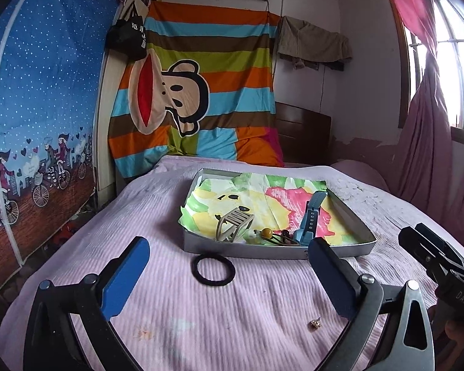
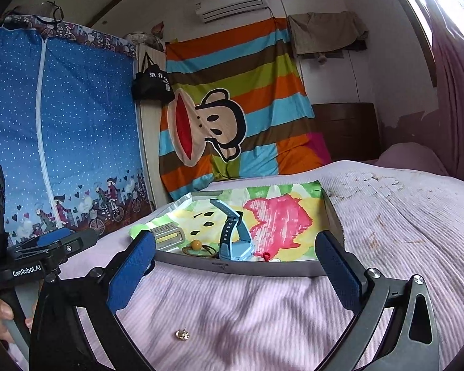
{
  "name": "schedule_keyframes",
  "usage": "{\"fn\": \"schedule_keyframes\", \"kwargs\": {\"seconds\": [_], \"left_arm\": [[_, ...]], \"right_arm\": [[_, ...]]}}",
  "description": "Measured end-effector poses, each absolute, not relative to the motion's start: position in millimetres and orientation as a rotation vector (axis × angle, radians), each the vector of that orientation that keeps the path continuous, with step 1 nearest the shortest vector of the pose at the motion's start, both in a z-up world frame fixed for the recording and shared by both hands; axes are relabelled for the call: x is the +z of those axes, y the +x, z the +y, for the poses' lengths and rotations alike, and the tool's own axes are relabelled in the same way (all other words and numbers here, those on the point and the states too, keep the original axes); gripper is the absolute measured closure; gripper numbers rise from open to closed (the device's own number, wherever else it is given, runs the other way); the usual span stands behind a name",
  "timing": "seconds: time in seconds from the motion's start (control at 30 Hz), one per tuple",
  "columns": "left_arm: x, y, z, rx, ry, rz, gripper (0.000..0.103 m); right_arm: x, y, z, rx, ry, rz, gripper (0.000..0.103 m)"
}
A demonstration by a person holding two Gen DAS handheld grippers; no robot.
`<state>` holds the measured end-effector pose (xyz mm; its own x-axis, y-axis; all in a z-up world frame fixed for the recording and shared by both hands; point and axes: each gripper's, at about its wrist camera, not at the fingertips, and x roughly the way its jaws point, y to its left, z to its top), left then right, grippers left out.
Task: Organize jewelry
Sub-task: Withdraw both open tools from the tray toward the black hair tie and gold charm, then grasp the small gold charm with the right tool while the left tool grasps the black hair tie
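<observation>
Both grippers sit over the pink bedspread (image 1: 139, 210), nothing between the jaws of either one.

Left gripper (image 1: 229, 261): jaws spread wide, blue pads clear of everything. Black hair tie (image 1: 213, 270) lies flat on the bedspread between the fingertips, just in front of the metal tray (image 1: 247, 252), touching neither pad. Small gold earring (image 1: 314, 324) lies on the bedspread nearer the camera, close to the right-hand finger (not touching).

Right gripper (image 2: 235, 252): jaws also spread wide, empty. Same earring is seen here low in the frame, between the two fingers, well short of the tray wall.

Tray contents, on a bright painted paper liner (image 1: 263, 198):
- blue watch (image 1: 309, 219), strap standing up
- cream hair clip (image 1: 233, 221) near the tray's left front corner
- hair tie with an amber bead (image 1: 266, 232) between clip and watch
- something small and red by the front wall in the right wrist view (too small to tell what).

Hair tie and earring are outside the tray.
</observation>
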<state>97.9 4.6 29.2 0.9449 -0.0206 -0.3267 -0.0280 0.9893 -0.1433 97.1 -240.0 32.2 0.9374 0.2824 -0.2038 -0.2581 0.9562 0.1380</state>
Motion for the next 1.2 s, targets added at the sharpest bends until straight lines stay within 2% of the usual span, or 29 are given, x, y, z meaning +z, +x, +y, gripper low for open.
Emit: {"fn": "schedule_keyframes", "kwargs": {"seconds": [0.8,0.9,0.97,1.0,1.2], "left_arm": [[4,88,29,-0.004,-0.133,0.474,0.0],[0,94,31,-0.015,-0.141,0.508,0.0],[-3,100,32,-0.027,-0.145,0.539,0.0],[-5,103,33,-0.032,-0.147,0.553,0.0],[-14,120,32,-0.062,-0.151,0.626,0.011]], "right_arm": [[-14,102,-209,0.432,-0.017,0.451,0.002],[-19,105,-206,0.454,-0.024,0.479,0.009],[-22,108,-202,0.463,-0.034,0.506,0.022],[-24,110,-200,0.468,-0.039,0.519,0.024],[-35,119,-192,0.502,-0.076,0.606,0.04]]}}
